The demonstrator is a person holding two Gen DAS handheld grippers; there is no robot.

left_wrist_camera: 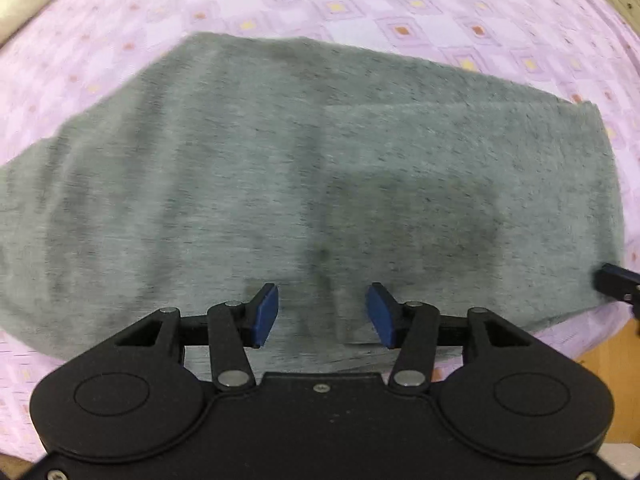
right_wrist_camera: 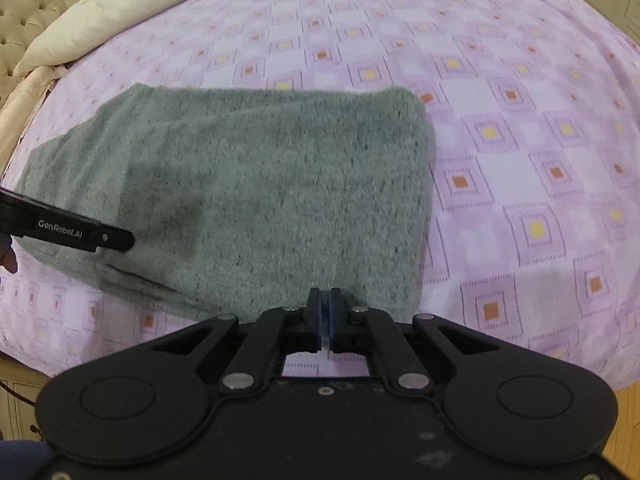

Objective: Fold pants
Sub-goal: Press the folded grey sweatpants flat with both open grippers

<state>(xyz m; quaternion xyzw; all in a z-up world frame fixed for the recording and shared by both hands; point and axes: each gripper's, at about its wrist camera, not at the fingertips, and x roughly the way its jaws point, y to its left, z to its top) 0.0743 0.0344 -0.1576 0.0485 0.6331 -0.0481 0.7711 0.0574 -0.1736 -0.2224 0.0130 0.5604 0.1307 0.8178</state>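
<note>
Pants (right_wrist_camera: 256,200) of fuzzy grey-green knit lie folded into a blunt, thick rectangle on the bed, toward its near edge, on a lilac bedsheet (right_wrist_camera: 520,128) printed with small orange and yellow squares. In the left wrist view the pants (left_wrist_camera: 280,184) are smeared by motion blur, and their left end runs out of the picture; a straight layer edge crosses the right half, and waistband, legs and cuffs cannot be told apart. The left gripper (left_wrist_camera: 322,314) hangs over the near edge of the cloth with its blue pads (left_wrist_camera: 266,312) spread apart and nothing between them. The right gripper (right_wrist_camera: 325,316) has its pads pressed together at the near edge of the fold; whether fabric is pinched between them is hidden by the fingers themselves. In the right wrist view the left gripper's black body enters from the left border, mostly cut off. A cream quilted duvet (right_wrist_camera: 132,0) lies bunched along the bed's far left edge, beside a tufted beige headboard (right_wrist_camera: 20,16).
</note>
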